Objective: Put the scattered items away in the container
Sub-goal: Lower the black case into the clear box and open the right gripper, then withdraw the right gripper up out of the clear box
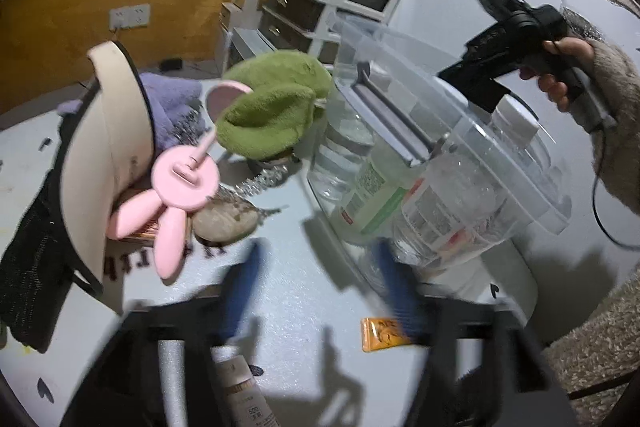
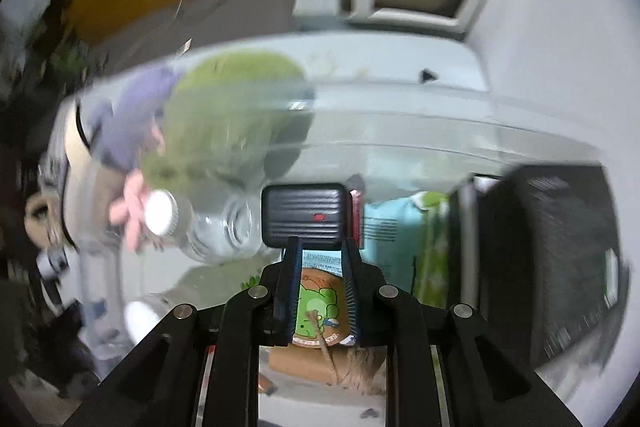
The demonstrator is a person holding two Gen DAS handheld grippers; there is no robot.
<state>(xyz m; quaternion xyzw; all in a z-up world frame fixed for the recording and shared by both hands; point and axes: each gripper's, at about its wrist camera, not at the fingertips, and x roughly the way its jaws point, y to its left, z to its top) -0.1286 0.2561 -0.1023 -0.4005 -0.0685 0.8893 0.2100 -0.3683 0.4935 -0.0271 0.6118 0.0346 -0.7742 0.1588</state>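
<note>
Holding bottles already in container point(image 1: 472, 131); orange tube point(image 1: 382, 335) left at 6 o'clock; left fingers point(image 1: 320, 291) wide, empty; right fingers point(image 2: 320, 287) nearly closed, empty.

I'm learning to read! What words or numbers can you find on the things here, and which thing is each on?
"500": on the white tube at the bottom, between the left gripper's fingers.
Green-labelled bottle in the clear container: print too blurred.
Orange packet: too blurred.
Dark letters on the table by the pink bunny mirror: unreadable.
Frog picture pack: tiny, unreadable.
</note>
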